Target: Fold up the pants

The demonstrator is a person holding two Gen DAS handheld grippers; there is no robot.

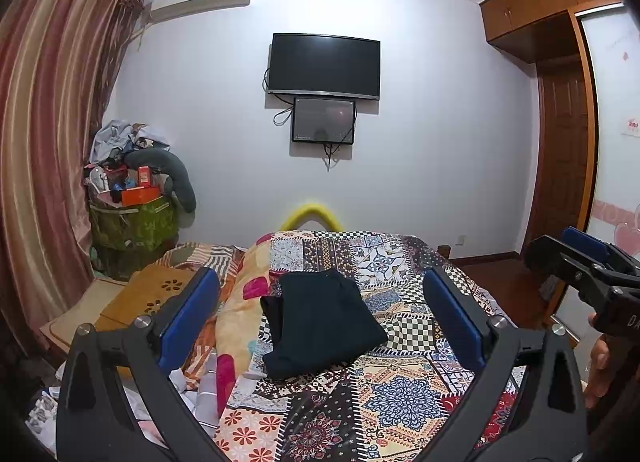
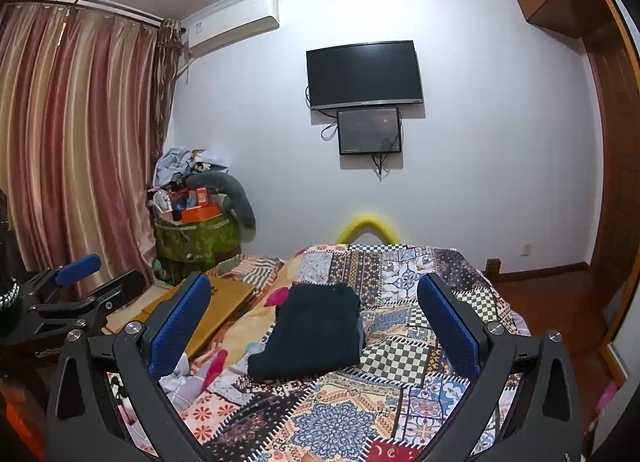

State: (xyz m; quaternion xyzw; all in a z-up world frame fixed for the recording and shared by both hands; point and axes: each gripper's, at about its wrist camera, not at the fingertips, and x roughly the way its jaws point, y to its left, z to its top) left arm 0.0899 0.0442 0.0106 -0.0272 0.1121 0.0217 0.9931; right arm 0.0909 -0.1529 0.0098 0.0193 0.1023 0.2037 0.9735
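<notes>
Dark navy pants [image 1: 320,322] lie folded into a compact rectangle on the patchwork bedspread [image 1: 400,394]; they also show in the right wrist view [image 2: 312,332]. My left gripper [image 1: 320,318] is open and empty, held back above the near part of the bed, with the pants framed between its blue pads. My right gripper [image 2: 314,320] is open and empty too, held back at a similar distance. The right gripper also shows at the right edge of the left wrist view [image 1: 588,262]. The left gripper shows at the left edge of the right wrist view [image 2: 76,282].
A floral quilt [image 1: 244,302] lies bunched along the bed's left side. A wooden board [image 1: 148,298] rests left of it. A green hamper [image 1: 132,221] piled with clutter stands by the curtain [image 1: 48,141]. A television [image 1: 324,65] hangs on the far wall. A wardrobe [image 1: 568,101] stands right.
</notes>
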